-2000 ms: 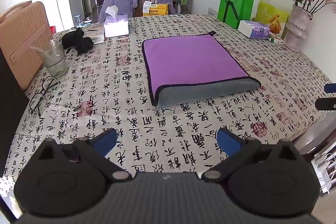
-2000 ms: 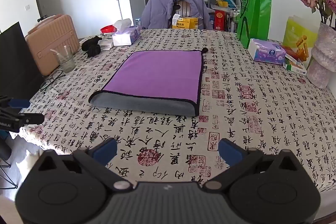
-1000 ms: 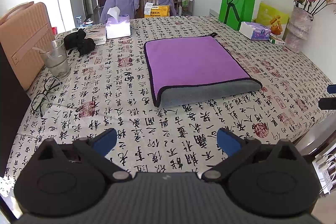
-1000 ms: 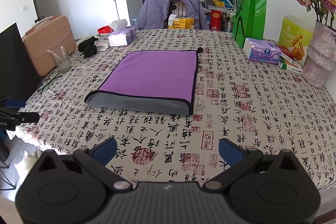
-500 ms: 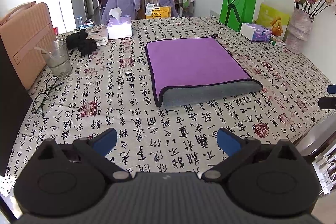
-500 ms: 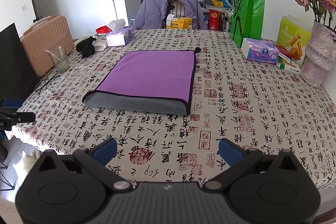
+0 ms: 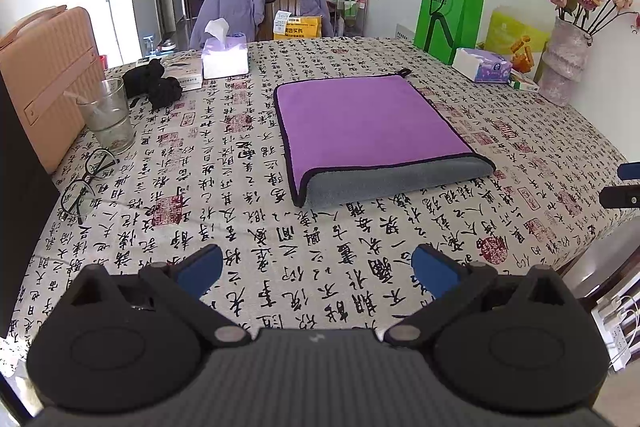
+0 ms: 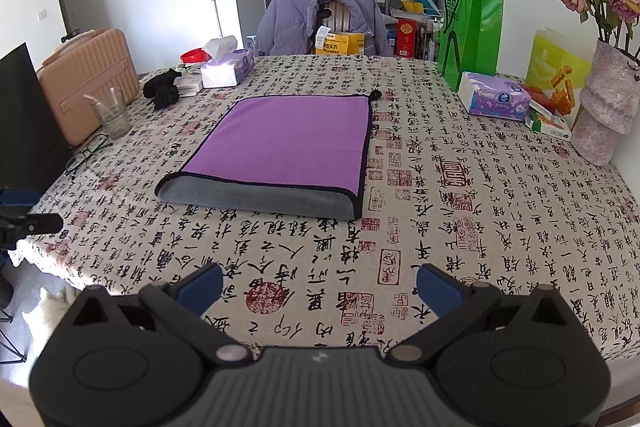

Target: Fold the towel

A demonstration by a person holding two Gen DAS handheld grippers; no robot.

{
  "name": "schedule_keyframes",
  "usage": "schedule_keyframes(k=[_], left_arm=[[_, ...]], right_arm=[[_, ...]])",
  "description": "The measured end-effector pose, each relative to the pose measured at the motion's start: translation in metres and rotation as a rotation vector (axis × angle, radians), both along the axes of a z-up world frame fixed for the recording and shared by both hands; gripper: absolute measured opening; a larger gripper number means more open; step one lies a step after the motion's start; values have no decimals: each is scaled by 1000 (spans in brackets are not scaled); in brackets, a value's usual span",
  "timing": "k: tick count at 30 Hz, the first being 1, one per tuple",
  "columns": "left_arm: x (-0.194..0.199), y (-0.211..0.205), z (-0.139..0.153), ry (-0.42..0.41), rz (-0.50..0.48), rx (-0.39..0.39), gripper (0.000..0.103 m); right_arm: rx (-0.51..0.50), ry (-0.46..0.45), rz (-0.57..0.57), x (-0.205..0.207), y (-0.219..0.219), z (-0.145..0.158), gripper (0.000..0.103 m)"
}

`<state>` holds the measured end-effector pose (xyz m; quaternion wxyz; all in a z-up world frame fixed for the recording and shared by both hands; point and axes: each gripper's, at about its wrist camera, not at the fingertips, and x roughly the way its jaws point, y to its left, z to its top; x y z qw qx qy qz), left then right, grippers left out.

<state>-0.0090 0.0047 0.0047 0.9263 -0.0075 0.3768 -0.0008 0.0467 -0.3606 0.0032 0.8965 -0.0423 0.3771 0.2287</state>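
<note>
A purple towel (image 7: 368, 123) with a grey underside and black trim lies folded flat on the table (image 7: 248, 235), its grey folded edge toward me. It also shows in the right wrist view (image 8: 284, 143). My left gripper (image 7: 316, 267) is open and empty, held above the near table edge, well short of the towel. My right gripper (image 8: 318, 285) is open and empty, also back from the towel. The right gripper's tips show at the right edge of the left wrist view (image 7: 620, 187); the left gripper's tips show at the left edge of the right wrist view (image 8: 28, 219).
A glass (image 7: 106, 115), eyeglasses (image 7: 86, 181), a black cloth (image 7: 154, 85) and a tissue box (image 7: 224, 57) sit at the left. A pink suitcase (image 7: 44, 75) stands beyond. A green bag (image 7: 448, 13), tissue pack (image 7: 482, 65) and flower vase (image 7: 566, 61) are at the right.
Both grippers have drawn back and risen slightly, so the towel looks a little farther away. The towel has not moved and both grippers stay open.
</note>
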Motion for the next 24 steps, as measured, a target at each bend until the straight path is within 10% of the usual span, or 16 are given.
schedule_keyframes(k=[24], left_arm=[[-1, -1, 2, -4, -4, -1, 103]], right_arm=[[-3, -2, 2, -4, 5, 2, 103]])
